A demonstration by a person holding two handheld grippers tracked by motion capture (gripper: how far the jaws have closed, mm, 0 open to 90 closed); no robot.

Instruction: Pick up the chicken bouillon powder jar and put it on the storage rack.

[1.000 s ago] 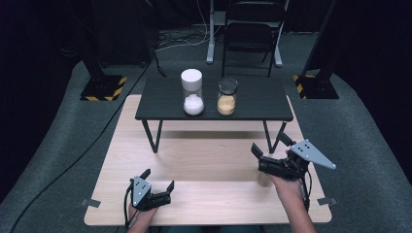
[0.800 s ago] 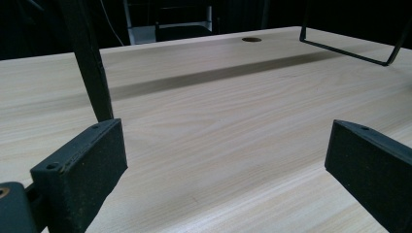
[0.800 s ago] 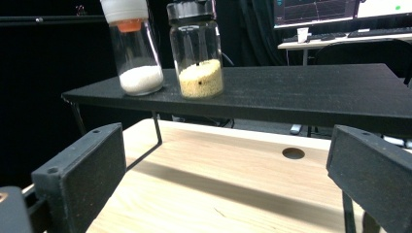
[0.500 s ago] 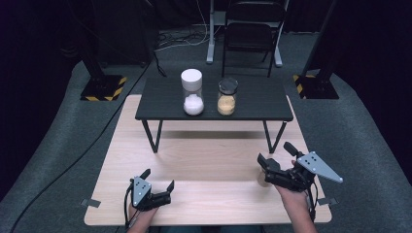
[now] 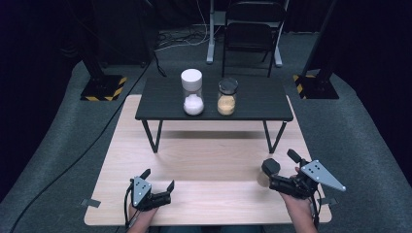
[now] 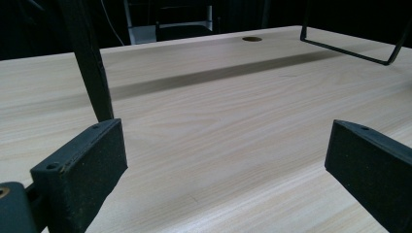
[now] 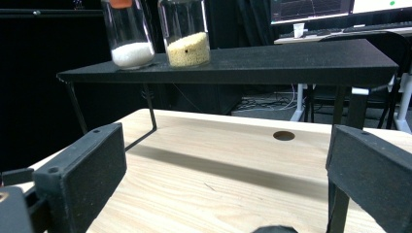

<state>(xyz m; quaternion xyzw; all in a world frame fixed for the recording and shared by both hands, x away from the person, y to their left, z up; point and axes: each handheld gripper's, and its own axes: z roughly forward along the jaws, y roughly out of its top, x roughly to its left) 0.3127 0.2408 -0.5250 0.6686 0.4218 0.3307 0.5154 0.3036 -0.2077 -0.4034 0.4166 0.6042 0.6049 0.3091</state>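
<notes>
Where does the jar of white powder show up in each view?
High view: jar of white powder, upper centre, on the black table, left of the jar of yellow grains.
Left gripper view: not in it.
Right gripper view: top left, left of the yellow grains.
Shared landmark: the black table.

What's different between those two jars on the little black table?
The left jar is taller, has a white lid and holds white grains; the right jar is shorter, has a dark lid and holds yellowish grains. Both are clear, upright and only partly filled, side by side on the black table.
</notes>
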